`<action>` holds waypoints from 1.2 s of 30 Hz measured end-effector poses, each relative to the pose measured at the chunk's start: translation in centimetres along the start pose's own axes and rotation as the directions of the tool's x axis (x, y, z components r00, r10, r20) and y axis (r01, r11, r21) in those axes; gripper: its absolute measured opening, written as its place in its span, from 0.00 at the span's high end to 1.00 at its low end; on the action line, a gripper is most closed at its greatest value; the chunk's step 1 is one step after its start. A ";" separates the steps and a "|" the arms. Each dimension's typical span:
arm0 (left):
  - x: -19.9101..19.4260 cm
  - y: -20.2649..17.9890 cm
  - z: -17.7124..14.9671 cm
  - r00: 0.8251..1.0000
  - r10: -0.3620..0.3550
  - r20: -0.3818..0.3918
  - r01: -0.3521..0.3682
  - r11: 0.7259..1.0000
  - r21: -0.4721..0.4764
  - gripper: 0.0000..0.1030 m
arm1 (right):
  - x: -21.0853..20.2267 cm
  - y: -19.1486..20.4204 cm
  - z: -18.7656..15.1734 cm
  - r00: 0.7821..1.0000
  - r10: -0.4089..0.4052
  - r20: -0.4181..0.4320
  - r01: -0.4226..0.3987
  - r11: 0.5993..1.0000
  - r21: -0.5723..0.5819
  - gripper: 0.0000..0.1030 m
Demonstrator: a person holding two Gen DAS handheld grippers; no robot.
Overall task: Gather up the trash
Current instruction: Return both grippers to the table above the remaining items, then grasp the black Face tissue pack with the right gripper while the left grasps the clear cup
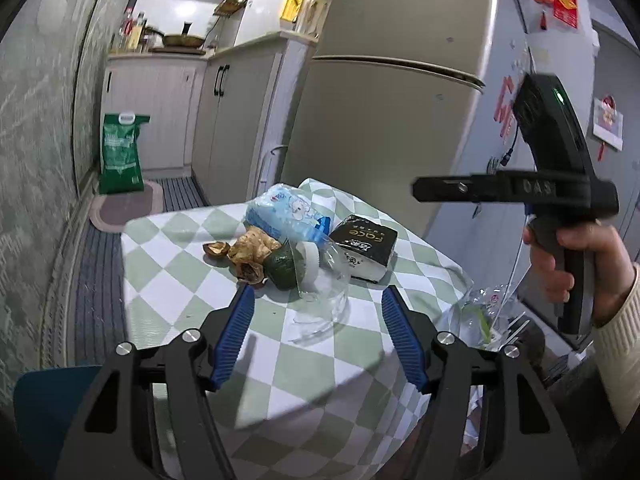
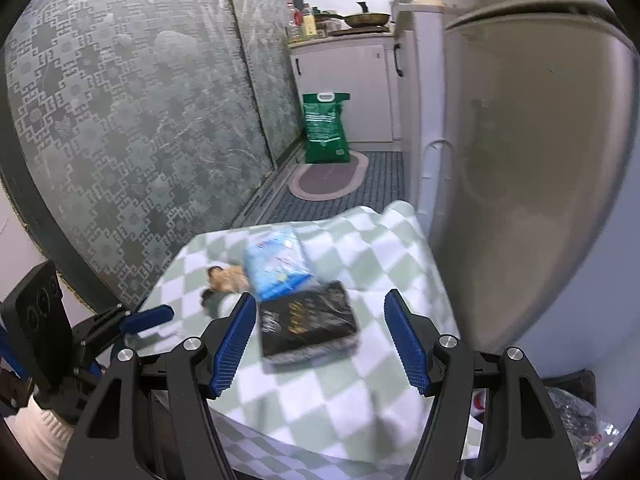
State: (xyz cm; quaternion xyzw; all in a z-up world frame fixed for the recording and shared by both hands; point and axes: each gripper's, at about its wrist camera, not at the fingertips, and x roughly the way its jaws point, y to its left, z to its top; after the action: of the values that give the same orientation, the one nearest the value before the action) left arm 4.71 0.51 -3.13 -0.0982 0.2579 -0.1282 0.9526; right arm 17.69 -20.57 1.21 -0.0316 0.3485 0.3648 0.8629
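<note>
1. Step in hand: we judge this to be the approach, before any grasp. Both tools hover over the bench (image 1: pixel 168 264), which is draped in a green-and-white checked cloth, and nothing has been picked up.
2. Left hand-held gripper (image 1: pixel 318 332): its jaws stand wide apart and hold nothing. It points at the crumpled clear plastic bottle (image 1: pixel 324 292), which lies on its side just ahead of the blue pads (image 1: pixel 236 336) and between their lines.
3. Right hand-held gripper (image 2: pixel 320 336): it is likewise spread wide and empty, poised above the black tissue pack (image 2: pixel 306 322). This view is blurred, so finer detail is uncertain.
4. Where the trash lies: the peels and nut shells (image 1: pixel 250 254) and a dark green fruit (image 1: pixel 282 272) are clustered left of the bottle, touching or nearly touching it.
5. Next move, as we judge it: the left tool lowers around the bottle and closes gently, since thin plastic will buckle and may slip.
6. Other things: a blue-and-white soft pack (image 1: pixel 286 212) lies behind the scraps, beside the black pack (image 1: pixel 366 246). Both look like goods, not waste.
7. A clear bag (image 1: pixel 480 312) hangs off the bench's right edge; it may be the receptacle, though we cannot tell.
8. Obstacles: the refrigerator (image 1: pixel 392 128) stands close behind the bench, and the two tools are near each other.
</note>
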 end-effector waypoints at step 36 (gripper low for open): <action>0.1 -1.6 1.4 0.994 -0.099 -0.045 0.102 0.994 0.047 0.96 | 4.7 2.4 -2.5 0.997 0.035 -0.069 -0.051 0.967 -0.248 0.09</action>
State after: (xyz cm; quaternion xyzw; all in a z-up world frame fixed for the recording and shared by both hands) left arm 5.18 -0.87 -1.55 -0.0848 0.2694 -0.1843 0.9414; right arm 17.03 -16.77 -3.08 -0.1438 0.3278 0.4233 0.8323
